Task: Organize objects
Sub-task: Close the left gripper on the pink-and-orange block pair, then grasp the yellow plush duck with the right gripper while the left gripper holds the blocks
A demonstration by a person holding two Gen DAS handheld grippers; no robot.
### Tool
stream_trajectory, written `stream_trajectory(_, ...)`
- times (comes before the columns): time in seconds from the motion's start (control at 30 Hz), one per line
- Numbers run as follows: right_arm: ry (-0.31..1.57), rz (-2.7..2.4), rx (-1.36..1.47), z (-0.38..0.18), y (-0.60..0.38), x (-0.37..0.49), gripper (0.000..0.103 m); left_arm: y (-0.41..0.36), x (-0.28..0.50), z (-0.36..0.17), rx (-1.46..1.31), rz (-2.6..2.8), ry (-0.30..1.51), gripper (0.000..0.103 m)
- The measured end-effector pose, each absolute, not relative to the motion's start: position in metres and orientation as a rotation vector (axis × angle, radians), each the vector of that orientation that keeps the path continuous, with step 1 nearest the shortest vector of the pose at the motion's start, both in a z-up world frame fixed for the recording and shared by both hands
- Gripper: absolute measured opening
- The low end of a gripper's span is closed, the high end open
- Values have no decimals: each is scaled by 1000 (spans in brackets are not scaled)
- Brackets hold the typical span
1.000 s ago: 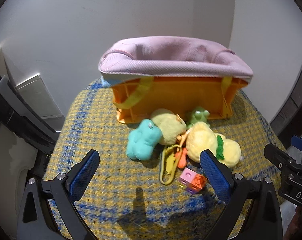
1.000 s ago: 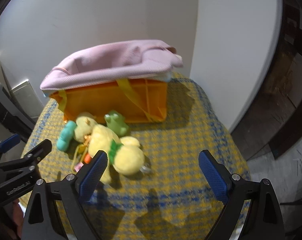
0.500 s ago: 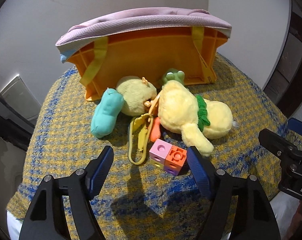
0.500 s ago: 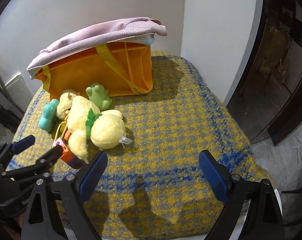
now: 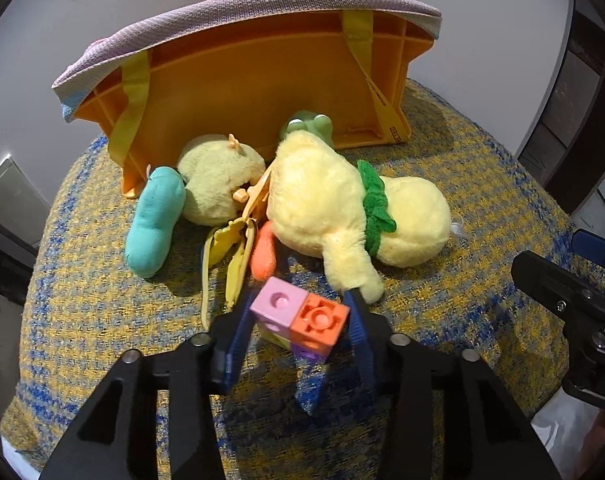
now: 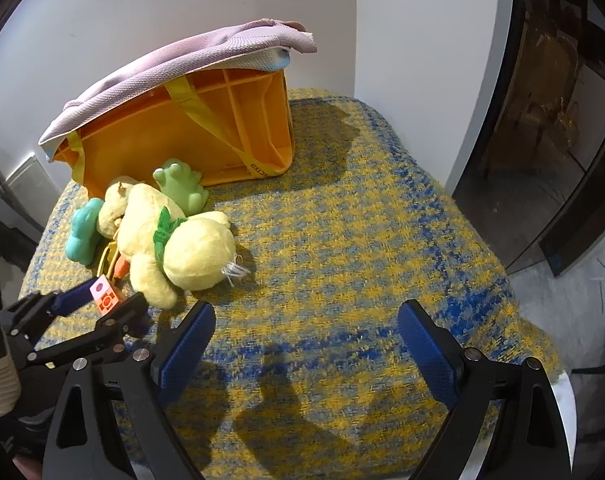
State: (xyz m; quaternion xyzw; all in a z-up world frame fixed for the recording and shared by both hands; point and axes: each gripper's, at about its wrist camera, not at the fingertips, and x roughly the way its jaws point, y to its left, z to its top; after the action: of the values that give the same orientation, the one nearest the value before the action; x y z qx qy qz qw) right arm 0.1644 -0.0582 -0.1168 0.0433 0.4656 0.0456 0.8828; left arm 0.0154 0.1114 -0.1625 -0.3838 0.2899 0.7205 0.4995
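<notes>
Left tongs [image 5: 300,322] had closed in on the block cluster [image 5: 300,320], their blue pads pressed to either side of the pink-and-orange bricks at the near edge of the toy pile; half a second before, the same fingers stood spread wide and short of it. The grip looked made, so the first pick of the tidy-up seemed under way, though whether the bricks had left the cloth could not be told. Right tongs [image 6: 306,344] hung wide open over bare weave, holding nothing.

Just behind the bricks lay the yellow plush duck [image 5: 354,216] with its green collar, one foot touching the right pad. An orange carrot-like toy [image 5: 264,250] and a yellow strap [image 5: 230,256] sat tucked against it, with a round pale plush [image 5: 218,180] and a teal plush [image 5: 154,224] to the left. A green frog [image 6: 180,186] peeped out behind the duck, against the orange basket [image 5: 254,84].

That basket stood tipped, its ribbed underside toward the toys, a pink cloth [image 5: 222,16] draped over its top. All rested on a yellow-and-blue woven cover [image 6: 362,240].

The basket's mouth faced away, so what it held stayed unseen. The lower bricks, yellow and purple, were half hidden between the pads, and the frog's body was masked by the duck in the left view. The holder's hands were out of frame.
</notes>
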Motion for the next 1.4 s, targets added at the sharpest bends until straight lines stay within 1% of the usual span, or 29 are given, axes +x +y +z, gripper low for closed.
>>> stream_trajectory(0.23,968,97,93,-116,-58,164,93,104,13,-157,-922,1756,681,43)
stream_trajectory(0.63,944,133,69,-95,-33,166,93,77,-12,-135,-908,1823,612,43)
stream_trajectory(1.07,936,188,-11,-90,16,183,93,51,-54,-140,-968,1901,534,43)
stream_trajectory(1.4,957,213,-36,-97,33,207,93,52,-66,-143,-991,1902,500,43)
